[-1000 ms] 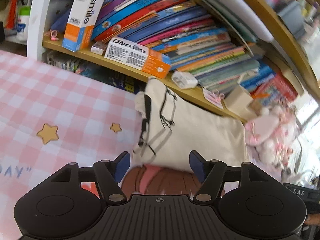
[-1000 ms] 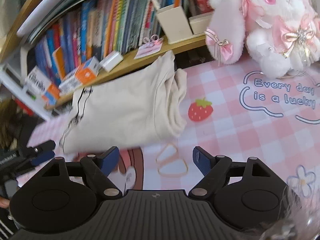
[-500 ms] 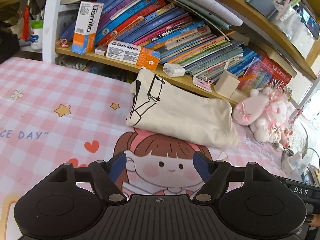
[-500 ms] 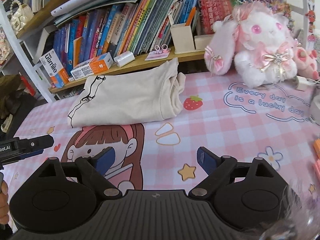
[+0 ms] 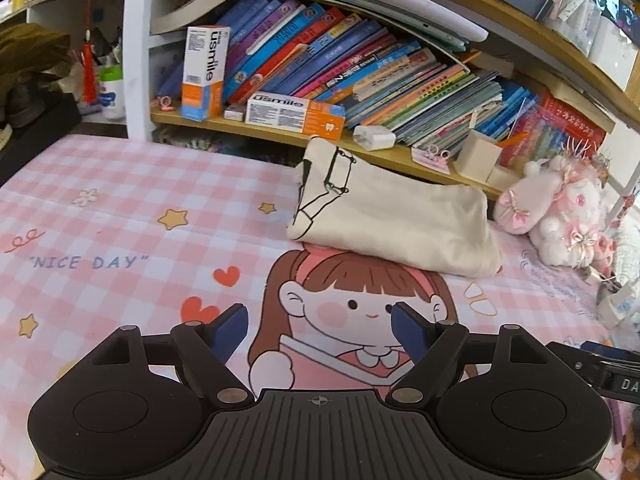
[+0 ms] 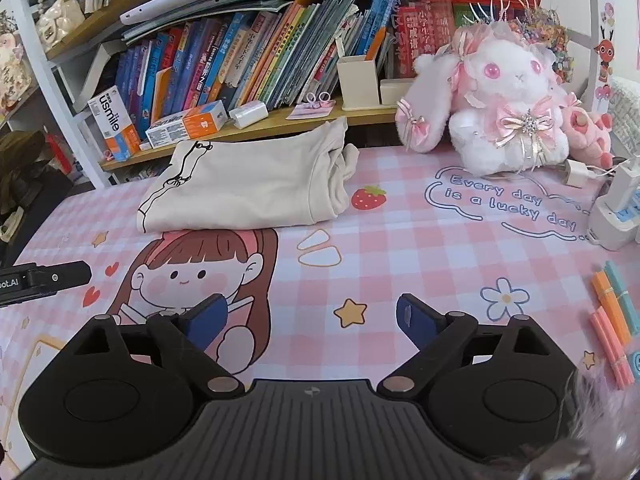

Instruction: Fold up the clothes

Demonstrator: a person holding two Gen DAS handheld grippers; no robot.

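Left wrist: "usmile" box (image 5: 205,72)

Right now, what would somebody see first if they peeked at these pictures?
Probably the fluffy pink-and-white bunny plush sitting at the back right of the pink checked mat. Next, the folded cream shirt lying against the bookshelf, just above the mat's big cartoon girl.

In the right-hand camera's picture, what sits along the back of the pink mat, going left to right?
Folded cream garment → printed strawberry → pink plush bunny → white charger block.
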